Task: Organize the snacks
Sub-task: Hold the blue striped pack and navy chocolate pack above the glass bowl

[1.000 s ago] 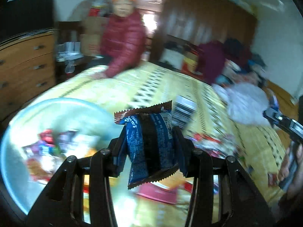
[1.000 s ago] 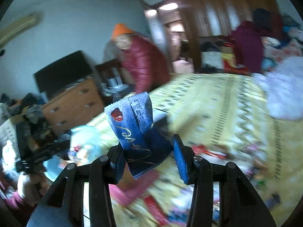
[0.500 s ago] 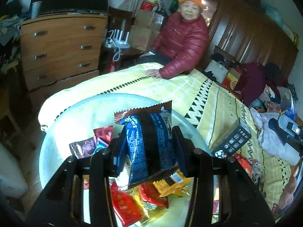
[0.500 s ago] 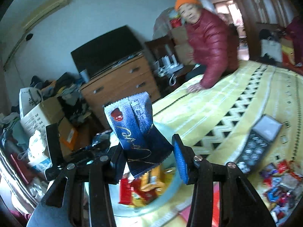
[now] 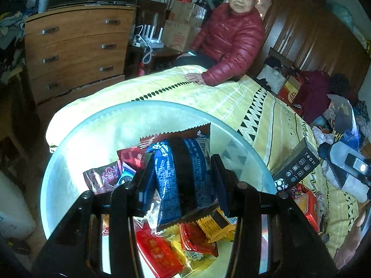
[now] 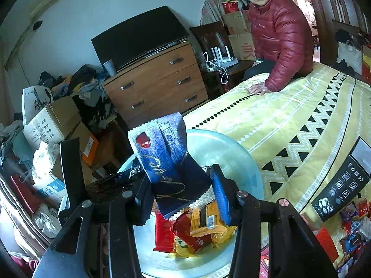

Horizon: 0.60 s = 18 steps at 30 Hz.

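My left gripper [image 5: 183, 178] is shut on a blue-and-black snack packet [image 5: 180, 173] with a brown serrated top. It hangs over a pale blue round bowl [image 5: 139, 108] that sits on the yellow bedspread. In the bowl lie several wrapped snacks, among them a red one [image 5: 157, 252] and a yellow one [image 5: 215, 224]. My right gripper [image 6: 183, 187] is shut on a dark blue packet with a red mark [image 6: 160, 157], also above the bowl [image 6: 231, 143]. The right gripper [image 5: 347, 164] shows at the right edge of the left wrist view.
A black remote-like box [image 6: 343, 185] lies on the bed right of the bowl, with loose snacks [image 6: 352, 234] beyond it. A person in a red jacket [image 5: 231, 41] sits at the bed's far edge. A wooden dresser [image 5: 74, 51] and boxes [image 6: 51, 120] stand left.
Both grippers swung left across the bed, each still gripping its packet, and now hang lower over the bowl. The bowl fills more of both views.
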Motion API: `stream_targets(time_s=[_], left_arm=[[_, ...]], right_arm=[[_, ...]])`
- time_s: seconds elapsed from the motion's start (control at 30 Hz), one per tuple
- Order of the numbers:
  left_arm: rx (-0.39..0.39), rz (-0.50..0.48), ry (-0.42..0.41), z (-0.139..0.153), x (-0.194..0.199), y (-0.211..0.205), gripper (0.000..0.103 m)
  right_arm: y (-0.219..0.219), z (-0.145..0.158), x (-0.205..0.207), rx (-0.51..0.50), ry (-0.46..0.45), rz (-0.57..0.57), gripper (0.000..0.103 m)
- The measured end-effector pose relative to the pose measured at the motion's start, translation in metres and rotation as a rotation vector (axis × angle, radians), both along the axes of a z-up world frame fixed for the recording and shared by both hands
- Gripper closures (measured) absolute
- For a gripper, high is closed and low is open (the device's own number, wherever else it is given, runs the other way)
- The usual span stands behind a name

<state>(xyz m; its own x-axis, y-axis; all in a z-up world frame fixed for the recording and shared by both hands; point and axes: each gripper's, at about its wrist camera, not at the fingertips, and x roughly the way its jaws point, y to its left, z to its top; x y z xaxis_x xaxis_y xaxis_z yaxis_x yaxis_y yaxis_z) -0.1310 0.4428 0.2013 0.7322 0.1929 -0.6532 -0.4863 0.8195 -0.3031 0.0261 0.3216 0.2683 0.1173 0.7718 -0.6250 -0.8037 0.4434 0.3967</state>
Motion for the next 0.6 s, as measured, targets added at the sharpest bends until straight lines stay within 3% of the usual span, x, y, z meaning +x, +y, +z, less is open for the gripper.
stream_targets(time_s=[0.6], left_arm=[[0.007,0.013,0.016,-0.0045,-0.0003,0.0089,0.058]], right_arm=[[0.0111,-0.0039,-0.0016,-0.02,0.015,0.0,0.054]])
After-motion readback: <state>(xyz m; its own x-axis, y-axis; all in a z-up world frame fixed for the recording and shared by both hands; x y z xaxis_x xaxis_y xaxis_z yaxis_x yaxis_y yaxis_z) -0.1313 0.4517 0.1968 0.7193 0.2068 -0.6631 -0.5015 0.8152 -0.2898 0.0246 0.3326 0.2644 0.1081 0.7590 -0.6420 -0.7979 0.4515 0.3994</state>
